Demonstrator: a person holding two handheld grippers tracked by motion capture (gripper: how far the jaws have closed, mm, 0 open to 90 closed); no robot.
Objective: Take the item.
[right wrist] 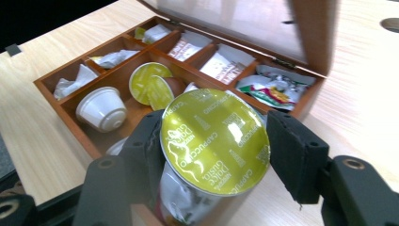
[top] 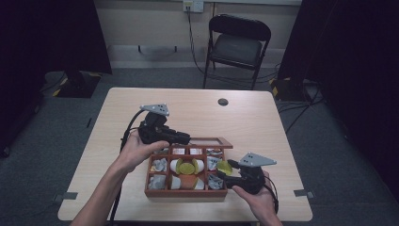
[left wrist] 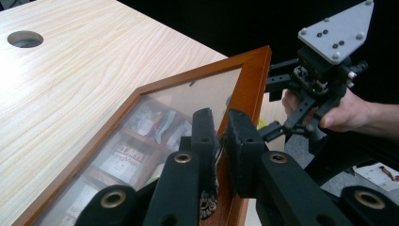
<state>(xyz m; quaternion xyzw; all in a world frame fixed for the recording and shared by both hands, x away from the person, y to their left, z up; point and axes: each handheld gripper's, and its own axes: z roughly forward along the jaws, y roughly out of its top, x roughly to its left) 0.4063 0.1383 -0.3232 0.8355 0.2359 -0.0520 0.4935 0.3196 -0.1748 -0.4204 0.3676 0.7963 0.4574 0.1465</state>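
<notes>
left hand-held gripper clamped (jaws near-shut), right hand-held gripper gripping

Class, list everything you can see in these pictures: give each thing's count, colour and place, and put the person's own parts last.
Table: one, light wood, centre of room.
Wooden box: one, reddish-brown, near table edge, compartments filled.
Box lid: one, glass-paned, raised, its frame pinched by the left tongs.
Coffee capsule: one, yellow-green foil top, clamped in the right tongs.
Other capsules: several, white or yellow-topped, middle compartment.
Sachets: several, white or silver, outer compartments.
Chair: one, black, beyond table.
Left hand: holds left tongs.
Right hand: holds right tongs.
</notes>
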